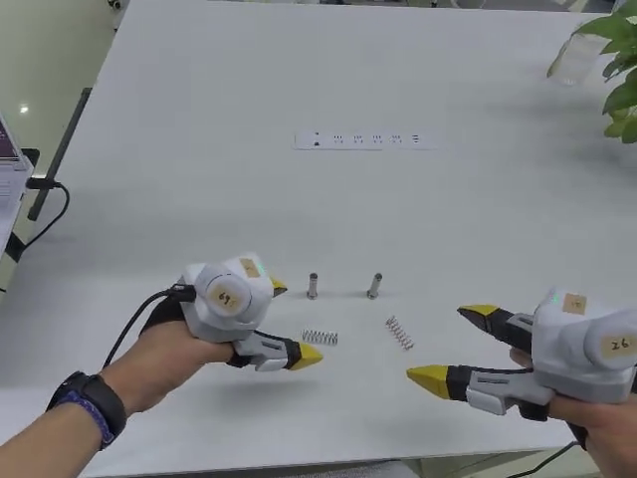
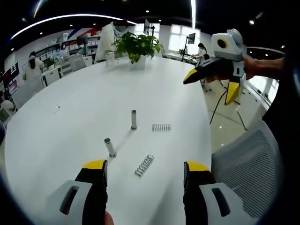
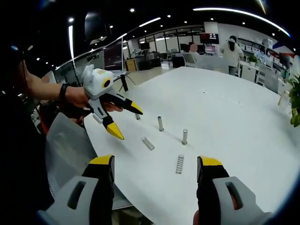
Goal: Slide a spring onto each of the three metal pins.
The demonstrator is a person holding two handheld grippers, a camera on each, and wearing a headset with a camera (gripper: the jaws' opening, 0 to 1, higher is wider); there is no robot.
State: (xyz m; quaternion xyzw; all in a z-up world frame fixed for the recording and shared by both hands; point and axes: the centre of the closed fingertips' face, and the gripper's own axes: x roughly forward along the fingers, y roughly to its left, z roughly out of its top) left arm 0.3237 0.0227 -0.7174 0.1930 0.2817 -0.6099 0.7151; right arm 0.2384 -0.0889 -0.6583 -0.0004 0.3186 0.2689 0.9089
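1. Head view.
   - Shows left pin (image 1: 313,286) and right pin (image 1: 374,286) upright on the worktop (image 1: 398,219), set apart, probably to leave room for jaws.
   - Shows left spring (image 1: 319,338) and right spring (image 1: 399,333) lying flat just in front, neither on a pin.
   - Has left hand-held gripper (image 1: 296,321) low with jaws apart and empty, lower tip just beside left spring, seemingly lined up for a pick.
   - Has right hand-held gripper (image 1: 443,344) spread wide and empty, near right spring.

2. Left gripper view.
   - Looks along its own parted yellow tips, with left spring (image 2: 144,165) between and just ahead of them.
   - Puts left pin (image 2: 109,147) close by, with right pin (image 2: 133,119) and right spring (image 2: 161,127) further off.
   - Catches right hand-held gripper (image 2: 207,91) raised at upper right, likely held clear of the work.

3. Right gripper view.
   - Frames right spring (image 3: 180,164) between its own parted tips, with right pin (image 3: 184,136) just behind and left pin (image 3: 161,123) beyond.
   - Picks out a third pin (image 3: 137,116) just beside the upper tip of left hand-held gripper (image 3: 129,124), also bare.
   - Reads as the very start, with nothing threaded yet.
   - Calls next for a light close on a spring's middle, leaving an open end free to meet a pin.
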